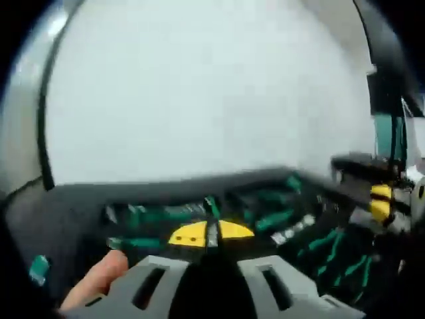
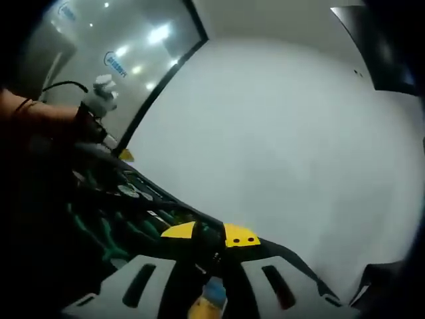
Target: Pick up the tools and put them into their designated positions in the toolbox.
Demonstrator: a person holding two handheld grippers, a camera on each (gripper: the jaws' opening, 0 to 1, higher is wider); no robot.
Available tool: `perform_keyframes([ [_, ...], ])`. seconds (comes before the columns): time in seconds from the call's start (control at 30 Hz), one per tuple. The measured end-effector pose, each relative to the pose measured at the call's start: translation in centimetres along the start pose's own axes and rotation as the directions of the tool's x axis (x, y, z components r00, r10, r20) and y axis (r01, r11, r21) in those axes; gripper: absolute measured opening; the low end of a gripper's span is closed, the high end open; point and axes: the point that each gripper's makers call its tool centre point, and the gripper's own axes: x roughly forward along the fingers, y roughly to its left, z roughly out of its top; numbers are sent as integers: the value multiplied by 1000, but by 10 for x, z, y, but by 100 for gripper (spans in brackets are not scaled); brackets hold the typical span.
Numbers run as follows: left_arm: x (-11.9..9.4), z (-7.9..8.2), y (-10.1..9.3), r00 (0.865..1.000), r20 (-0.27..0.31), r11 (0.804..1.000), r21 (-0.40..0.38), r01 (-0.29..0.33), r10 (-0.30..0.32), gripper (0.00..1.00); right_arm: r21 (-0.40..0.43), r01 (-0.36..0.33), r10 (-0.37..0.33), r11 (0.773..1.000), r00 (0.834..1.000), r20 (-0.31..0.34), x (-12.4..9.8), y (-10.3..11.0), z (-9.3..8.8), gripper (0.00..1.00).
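In the left gripper view, the left gripper (image 1: 211, 234) has its grey slotted jaws drawn in until the yellow tips nearly meet, with a thin dark green-edged piece (image 1: 212, 211) standing in the slit between them; whether the tips pinch it cannot be told through the blur. A bare fingertip (image 1: 99, 279) shows at the lower left beside the jaw. Just beyond the tips lies the open black plastic toolbox (image 1: 80, 206), its moulded tray carrying rows of green-handled tools (image 1: 159, 216) and silver sockets (image 1: 292, 232). At the right edge, the other gripper's yellow tips (image 1: 380, 201) hang over the tray's far end. A wide pale grey tabletop (image 1: 212, 100) stretches behind the box.

In the right gripper view, the right gripper (image 2: 211, 236) is likewise narrowed, yellow tips close on a dark slim item whose nature is unclear. The toolbox (image 2: 133, 219) lies to the left of and under these jaws, running away toward a white-gloved hand (image 2: 101, 98).
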Motion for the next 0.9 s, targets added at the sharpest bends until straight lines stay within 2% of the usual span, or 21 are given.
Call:
perform_keyframes([
  [0.03,-15,8,22,999,14,999,12,-36,36,24,-2,-2,2,1000,1000,-1,0,1,0,12],
  [0.1,-47,18,69,992,26,991,51,-123,122,27,-7,-5,5,1000,1000,3,-1,2,1,12],
  [0.13,-64,21,94,983,43,981,60,-182,180,27,-9,-6,6,1000,1000,5,-1,3,2,12],
  [0.17,-76,22,111,975,53,974,59,-219,216,28,-12,-6,6,1000,1000,8,-1,3,3,12],
  [0.2,-93,21,135,960,59,961,37,-275,273,28,-15,-7,7,1000,1000,9,-1,2,3,12],
  [0.3,-135,1,193,913,29,913,-41,-406,408,28,-20,-10,10,1000,1000,9,0,1,3,12],
  [0.33,-145,-11,213,896,13,895,-60,-442,443,28,-21,-11,11,1000,1000,9,1,3,1,12],
  [0.37,-148,-25,224,893,-29,890,-66,-451,450,28,-24,-13,13,1000,1000,8,2,4,0,12],
  [0.4,-149,-40,233,885,-80,885,-55,-463,458,28,-26,-14,15,1000,1000,6,3,5,0,12],
  [0.47,-148,-71,254,855,-163,860,-56,-507,493,28,-34,-16,16,999,1000,1,2,5,-1,12],
  [0.53,-136,-99,257,859,-250,874,-84,-479,447,29,-43,-18,17,999,1000,-5,2,6,-2,12],
  [0.6,-122,-110,260,863,-280,893,-39,-448,421,32,-50,-17,17,999,1000,-12,3,7,-3,12],
  [0.63,-117,-113,262,861,-297,899,-19,-438,413,33,-52,-17,17,999,1000,-14,3,7,-4,12],
  [0.73,-106,-124,276,857,-342,909,-18,-416,386,32,-59,-11,10,998,1000,-25,2,6,-6,12],
  [0.8,-108,-137,285,838,-402,911,-25,-412,368,31,-63,-9,7,998,999,-32,3,5,-7,12],
  [0.83,-110,-142,283,832,-431,924,7,-383,349,30,-62,-9,7,998,999,-33,3,5,-7,12],
  [0.9,-109,-148,280,834,-446,943,85,-322,325,29,-56,-5,3,998,999,-38,4,4,-8,12],
])
